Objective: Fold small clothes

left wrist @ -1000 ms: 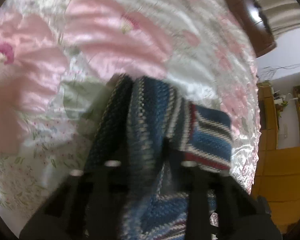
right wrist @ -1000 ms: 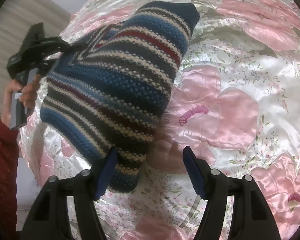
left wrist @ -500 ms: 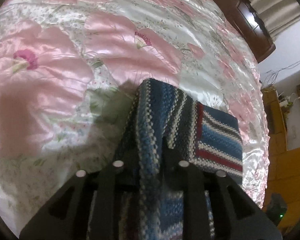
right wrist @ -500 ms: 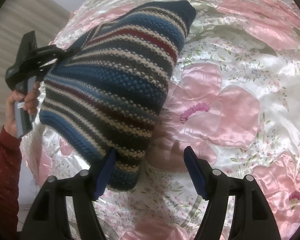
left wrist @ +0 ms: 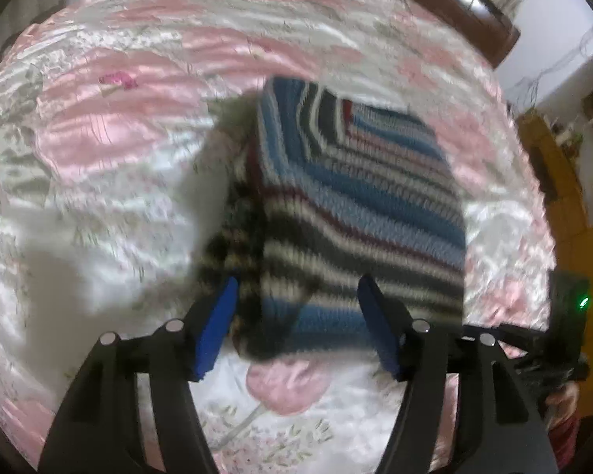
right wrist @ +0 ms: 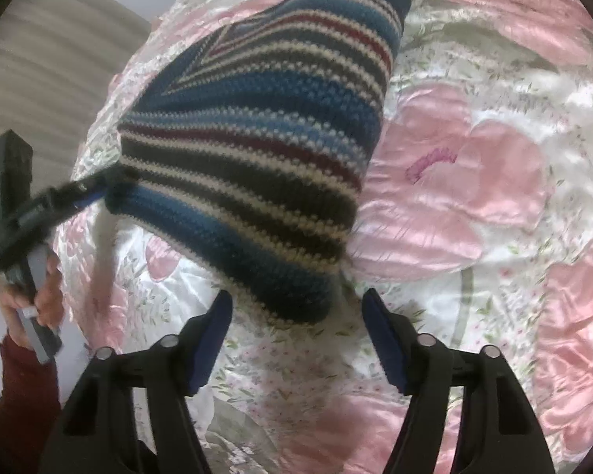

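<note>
A: Where was the striped knitted garment (right wrist: 253, 150)?

B: It lay folded on the bed's pink floral satin quilt (right wrist: 494, 181); the left wrist view showed the garment blurred (left wrist: 348, 213), just ahead of the fingers.

A: And the left hand-held gripper (left wrist: 296, 324)?

B: Its two blue-padded fingers stood apart, with the garment's near edge between and just beyond them; whether they touched the knit could not be told.

A: The right hand-held gripper (right wrist: 296, 335)?

B: Also spread wide, holding nothing; the garment's near corner lay just beyond its fingertips.

A: What appeared at the far left of the right wrist view?

B: A hand (right wrist: 35, 300) in a red sleeve (right wrist: 19, 395), gripping the left tool's handle; its tip met the garment's left edge.
</note>
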### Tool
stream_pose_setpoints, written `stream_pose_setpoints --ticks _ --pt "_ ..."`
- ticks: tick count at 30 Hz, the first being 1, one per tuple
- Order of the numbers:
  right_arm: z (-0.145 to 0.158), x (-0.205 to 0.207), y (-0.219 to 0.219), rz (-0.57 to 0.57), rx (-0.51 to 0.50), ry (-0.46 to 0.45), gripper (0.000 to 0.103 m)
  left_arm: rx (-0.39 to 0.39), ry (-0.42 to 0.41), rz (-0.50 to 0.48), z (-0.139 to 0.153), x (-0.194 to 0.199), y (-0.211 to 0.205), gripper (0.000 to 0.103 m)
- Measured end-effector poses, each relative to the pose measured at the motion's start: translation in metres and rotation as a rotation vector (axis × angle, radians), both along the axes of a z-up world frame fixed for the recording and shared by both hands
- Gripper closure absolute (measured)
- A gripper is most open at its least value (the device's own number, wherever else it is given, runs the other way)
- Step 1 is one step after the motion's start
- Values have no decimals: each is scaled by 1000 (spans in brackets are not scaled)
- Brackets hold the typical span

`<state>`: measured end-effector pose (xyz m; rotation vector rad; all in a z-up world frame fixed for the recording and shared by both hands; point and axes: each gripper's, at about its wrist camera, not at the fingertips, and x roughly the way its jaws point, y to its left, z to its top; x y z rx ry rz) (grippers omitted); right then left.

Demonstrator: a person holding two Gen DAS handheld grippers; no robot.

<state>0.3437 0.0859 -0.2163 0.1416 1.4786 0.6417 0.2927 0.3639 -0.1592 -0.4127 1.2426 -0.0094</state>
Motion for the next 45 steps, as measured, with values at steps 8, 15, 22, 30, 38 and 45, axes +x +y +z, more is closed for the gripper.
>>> stream_pose_setpoints --ticks 8,15,22,30,38,45 --pt "-4 -7 5 9 -29 -15 81 -35 42 7 -28 -8 18 80" --pt "-14 -9 9 35 -45 -5 79 -51 70 13 -42 -7 22 79" --pt "26 13 -5 11 25 -76 33 -123 3 3 0 5 36 22" --pt "21 71 -9 -71 79 -48 26 -210 74 7 -21 70 51 13" --pt "-12 96 4 -57 60 4 24 -328 168 21 -74 97 49 14" --pt "-41 114 13 -88 137 86 18 -297 175 -20 -84 109 35 16"
